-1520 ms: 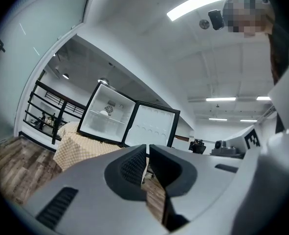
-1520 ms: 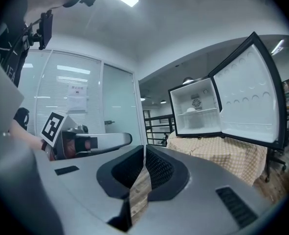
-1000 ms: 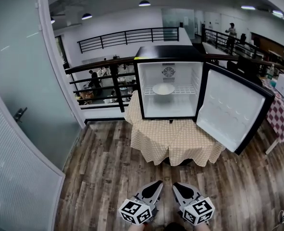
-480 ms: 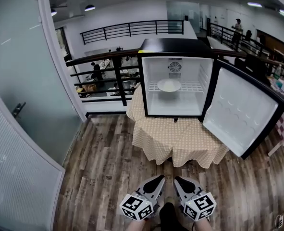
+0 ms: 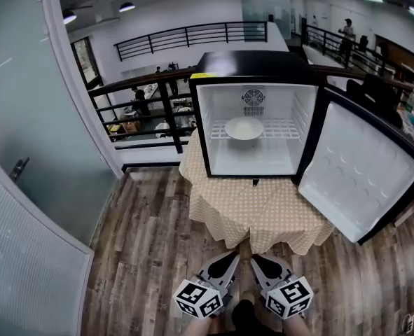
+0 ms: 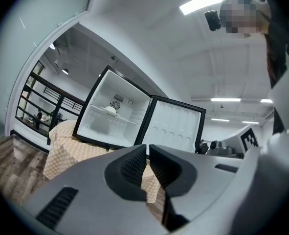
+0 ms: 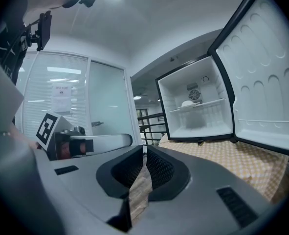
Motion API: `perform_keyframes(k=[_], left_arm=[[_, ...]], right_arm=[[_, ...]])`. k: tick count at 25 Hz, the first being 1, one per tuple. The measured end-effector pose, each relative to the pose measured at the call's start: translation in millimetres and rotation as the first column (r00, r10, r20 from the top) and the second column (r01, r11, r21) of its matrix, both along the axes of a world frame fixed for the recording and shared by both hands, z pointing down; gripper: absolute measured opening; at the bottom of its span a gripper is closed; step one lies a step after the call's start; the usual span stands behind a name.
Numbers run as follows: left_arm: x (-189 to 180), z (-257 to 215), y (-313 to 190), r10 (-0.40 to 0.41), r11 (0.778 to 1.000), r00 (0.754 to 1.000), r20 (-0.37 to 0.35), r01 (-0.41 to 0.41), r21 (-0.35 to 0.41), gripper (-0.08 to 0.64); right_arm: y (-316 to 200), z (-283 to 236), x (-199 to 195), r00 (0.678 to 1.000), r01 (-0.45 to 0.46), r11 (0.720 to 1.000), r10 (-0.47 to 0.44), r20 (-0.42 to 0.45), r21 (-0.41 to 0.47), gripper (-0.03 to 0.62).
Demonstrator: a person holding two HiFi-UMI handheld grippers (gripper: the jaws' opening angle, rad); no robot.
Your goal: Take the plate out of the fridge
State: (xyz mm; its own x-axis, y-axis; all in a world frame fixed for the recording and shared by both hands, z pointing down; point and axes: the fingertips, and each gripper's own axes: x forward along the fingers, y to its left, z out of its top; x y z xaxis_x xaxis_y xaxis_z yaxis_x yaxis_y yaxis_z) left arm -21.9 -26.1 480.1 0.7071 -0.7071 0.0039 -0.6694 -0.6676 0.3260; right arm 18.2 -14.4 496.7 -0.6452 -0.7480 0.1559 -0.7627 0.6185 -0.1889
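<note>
A frosted glass wall (image 5: 24, 131) is seen at the left, then a black railing (image 5: 147, 100) behind a plank floor (image 5: 143, 243). The left gripper (image 5: 232, 257) is held low over the floor, well apart from the fridge, its jaws brought together with nothing between them. The black fridge (image 5: 252, 65) is set on a table draped in a checked cloth (image 5: 256, 205), whose front hangs between the grippers and the fridge. The plate (image 5: 244, 128), white, round and shallow, is laid flat on the wire shelf (image 5: 284, 128), rim up, below the round fan (image 5: 253, 98). The right gripper (image 5: 256, 259) is held just beside the left, jaws likewise closed and empty. The door (image 5: 364, 177) is swung wide to the right, its white inner face dimpled
</note>
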Motion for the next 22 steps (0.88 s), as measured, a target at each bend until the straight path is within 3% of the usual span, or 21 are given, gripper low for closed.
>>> perform_keyframes(k=[11,22], left_arm=[[17,-6,-68,0.007,1.0,1.0,0.004,-0.007,-0.007,0.025],[19,-5,-129,-0.021,1.0,1.0,0.02,0.021,-0.011,0.025]], right_arm=[[-73,-6,14,1.0,-0.012,1.0,0.012,0.008,-0.01,0.043],[-134,-6,10,0.999,0.037,0.999,-0.037,0.021,-0.022,0.043]])
